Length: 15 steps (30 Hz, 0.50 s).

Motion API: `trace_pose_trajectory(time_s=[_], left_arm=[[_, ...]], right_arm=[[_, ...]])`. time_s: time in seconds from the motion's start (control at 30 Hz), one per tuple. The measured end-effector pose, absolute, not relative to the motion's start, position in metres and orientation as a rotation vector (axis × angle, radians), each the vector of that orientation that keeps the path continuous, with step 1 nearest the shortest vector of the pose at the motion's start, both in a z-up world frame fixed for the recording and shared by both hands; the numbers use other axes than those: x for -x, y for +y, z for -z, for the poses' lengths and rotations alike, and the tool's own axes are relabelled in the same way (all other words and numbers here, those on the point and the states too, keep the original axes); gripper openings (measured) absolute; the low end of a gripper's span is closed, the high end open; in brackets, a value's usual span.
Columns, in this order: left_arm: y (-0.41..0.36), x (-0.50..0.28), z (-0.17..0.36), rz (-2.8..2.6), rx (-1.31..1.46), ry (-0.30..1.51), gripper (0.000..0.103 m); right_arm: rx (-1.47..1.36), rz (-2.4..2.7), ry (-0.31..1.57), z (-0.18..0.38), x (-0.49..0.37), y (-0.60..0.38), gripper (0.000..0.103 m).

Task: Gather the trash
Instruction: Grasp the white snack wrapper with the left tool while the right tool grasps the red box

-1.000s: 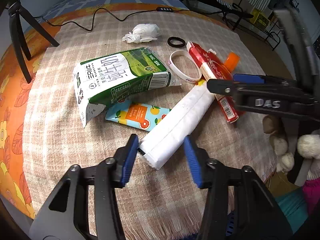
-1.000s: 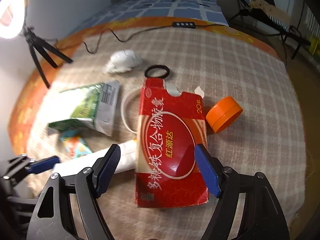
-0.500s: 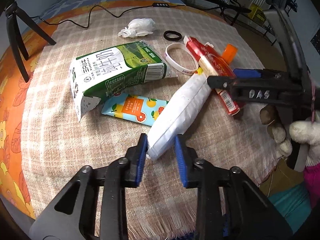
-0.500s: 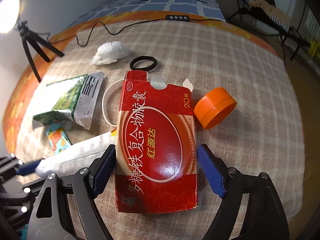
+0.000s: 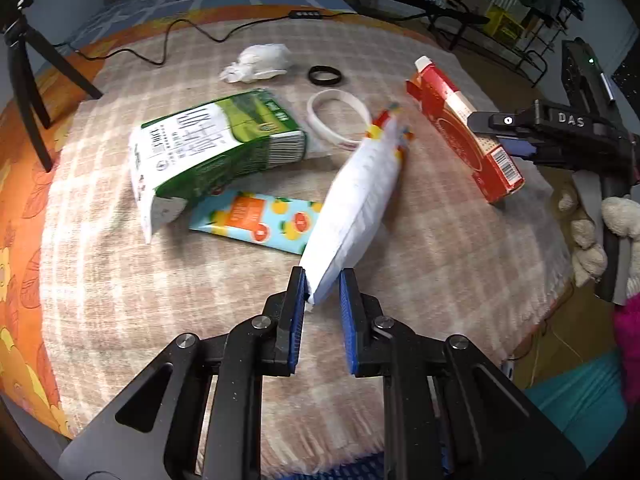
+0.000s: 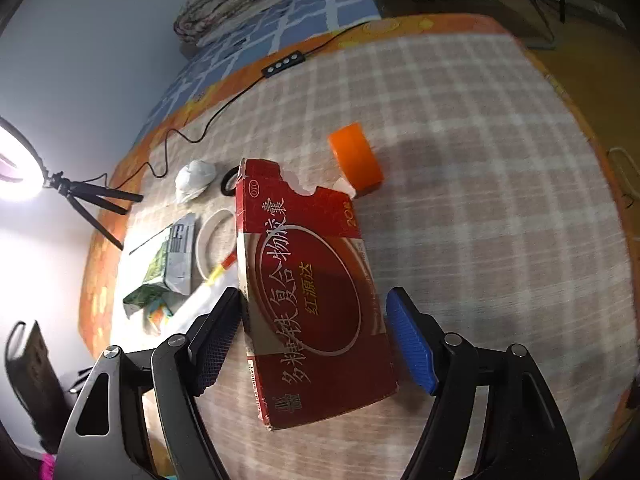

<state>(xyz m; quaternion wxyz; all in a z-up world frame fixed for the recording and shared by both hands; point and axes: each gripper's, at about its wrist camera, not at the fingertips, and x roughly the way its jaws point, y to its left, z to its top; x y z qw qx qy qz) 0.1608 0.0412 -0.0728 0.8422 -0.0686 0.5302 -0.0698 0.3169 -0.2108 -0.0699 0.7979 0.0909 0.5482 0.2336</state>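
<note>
My left gripper (image 5: 322,280) is closing its jaws and pinches the near end of a long white packet (image 5: 360,200). The packet's far, coloured end is tilted up off the checked tablecloth (image 5: 432,248). My right gripper (image 6: 314,298) is closing too. Its pads bear on both long edges of a red medicine box (image 6: 312,288). In the left wrist view the red box (image 5: 460,136) stands tipped on one edge in the right gripper (image 5: 504,132). Loose on the cloth lie a green milk carton (image 5: 216,148), a fruit-print sachet (image 5: 260,224) and a crumpled tissue (image 5: 260,64).
A white wristband (image 5: 338,120) and a black ring (image 5: 325,76) lie behind the packet, and an orange cap (image 6: 356,160) lies beyond the red box. A tripod (image 5: 24,72) with a ring light (image 6: 12,168) and its cable (image 5: 180,36) stand at the far left. The table edge drops off at the right.
The left jaws closed onto the white packet's near end and its far end rose. The right gripper rolled and shifted sideways, tipping the red box up on its edge.
</note>
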Motion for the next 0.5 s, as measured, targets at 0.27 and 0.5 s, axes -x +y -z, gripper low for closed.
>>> trace_pose_trajectory(time_s=[0.27,0.5], left_arm=[[-0.001,-0.153,0.071,0.272,0.097,1.155,0.016],[-0.009,-0.168,0.074,0.222,0.066,1.142,0.043]], right_arm=[[-0.217,-0.479,1.14,0.057,-0.323,-0.243,0.07],[-0.242,-0.453,1.136,0.058,-0.331,-0.264,0.06]])
